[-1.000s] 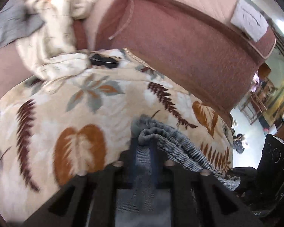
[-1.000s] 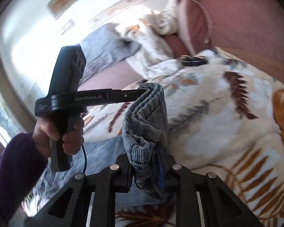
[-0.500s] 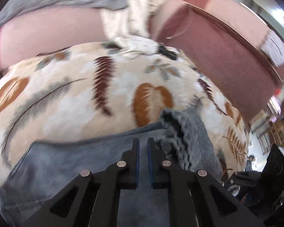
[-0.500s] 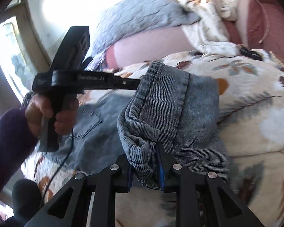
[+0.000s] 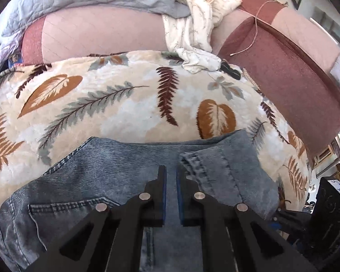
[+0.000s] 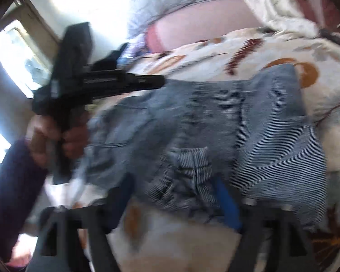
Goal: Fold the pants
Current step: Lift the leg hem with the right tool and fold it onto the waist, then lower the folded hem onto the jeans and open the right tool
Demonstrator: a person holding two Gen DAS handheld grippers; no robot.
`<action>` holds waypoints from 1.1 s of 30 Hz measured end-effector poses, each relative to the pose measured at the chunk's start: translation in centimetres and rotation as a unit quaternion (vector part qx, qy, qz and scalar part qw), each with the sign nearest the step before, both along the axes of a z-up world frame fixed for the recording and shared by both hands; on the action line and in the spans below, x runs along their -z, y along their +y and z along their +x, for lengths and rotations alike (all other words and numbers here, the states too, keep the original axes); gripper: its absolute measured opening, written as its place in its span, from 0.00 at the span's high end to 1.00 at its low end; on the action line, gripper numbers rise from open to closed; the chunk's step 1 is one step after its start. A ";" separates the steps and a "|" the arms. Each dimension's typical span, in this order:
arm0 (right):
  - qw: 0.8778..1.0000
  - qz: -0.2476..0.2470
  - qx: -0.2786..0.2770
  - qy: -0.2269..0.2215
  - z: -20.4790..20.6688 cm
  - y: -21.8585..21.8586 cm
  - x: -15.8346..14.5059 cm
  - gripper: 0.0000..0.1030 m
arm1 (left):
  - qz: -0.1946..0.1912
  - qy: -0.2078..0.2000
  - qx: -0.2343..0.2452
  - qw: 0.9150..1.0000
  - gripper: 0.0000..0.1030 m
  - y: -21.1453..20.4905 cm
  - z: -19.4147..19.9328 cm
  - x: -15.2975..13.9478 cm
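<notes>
On the leaf-print blanket (image 5: 129,113) my pants (image 5: 115,176) lie folded, hem edge at 1 o'clock of the left claw (image 5: 170,179). Left claw is closed, gripping nothing. Right claw (image 6: 174,195) has just been opening, its jaws spread, denim bunched between them. Denim is soft, moderately heavy; I judge seams best for gripping.

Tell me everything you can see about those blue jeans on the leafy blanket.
The jeans are faded blue denim with a ribbed weave, stitched seams and a back pocket. They lie mostly flat on the leaf-patterned blanket, one stitched edge doubled back over the rest. The right tool has just been opening around a bunched edge.
</notes>
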State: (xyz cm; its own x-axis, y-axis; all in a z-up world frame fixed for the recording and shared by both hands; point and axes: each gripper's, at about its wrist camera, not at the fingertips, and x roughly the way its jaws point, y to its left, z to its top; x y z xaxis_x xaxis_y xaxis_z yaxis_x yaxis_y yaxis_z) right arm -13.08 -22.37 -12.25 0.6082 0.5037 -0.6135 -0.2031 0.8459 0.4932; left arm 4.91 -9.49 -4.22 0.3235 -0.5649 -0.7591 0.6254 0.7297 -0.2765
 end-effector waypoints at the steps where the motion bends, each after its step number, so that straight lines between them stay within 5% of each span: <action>1: 1.000 0.007 -0.017 -0.007 -0.3 0.1 -0.3 0.23 | 0.000 -0.003 0.002 1.000 0.92 -0.2 -0.2 -0.2; 3: 0.999 0.015 -0.041 -0.020 -1.1 -0.2 -1.0 0.22 | -0.002 -0.013 0.010 1.000 0.92 -0.7 -1.1 -0.8; 7: 0.999 -0.010 0.000 -0.039 -2.3 -1.5 -1.5 0.22 | 0.010 -0.037 -0.005 0.999 0.89 -1.4 -2.9 -1.8; 8: 0.999 -0.021 0.018 -0.045 -2.5 -2.0 -1.7 0.22 | 0.011 -0.041 -0.014 0.999 0.84 -1.3 -3.6 -1.9; 10: 0.997 -0.020 0.053 -0.057 -2.8 -3.4 -2.0 0.22 | 0.017 -0.045 -0.036 0.998 0.47 -1.0 -4.9 -2.0; 12: 0.994 -0.024 0.085 -0.066 -2.9 -4.3 -2.5 0.22 | 0.016 -0.059 -0.057 0.997 0.37 -0.6 -6.9 -2.0; 18: 0.981 -0.028 0.183 -0.055 -2.1 -6.9 -2.9 0.22 | 0.069 -0.113 -0.056 0.990 0.37 -1.4 -11.4 -0.8; 25: 0.977 -0.063 0.199 -0.037 -0.8 -6.0 -2.3 0.22 | 0.160 -0.123 -0.067 0.977 0.37 -2.2 -12.8 2.8; 29: 0.979 -0.085 0.185 -0.027 -0.8 -5.0 -1.8 0.22 | 0.166 -0.112 -0.093 0.975 0.36 -0.8 -12.9 4.2; 33: 0.977 -0.105 0.185 -0.025 -0.7 -4.3 -1.2 0.21 | 0.154 -0.113 -0.146 0.971 0.23 1.6 -12.9 4.7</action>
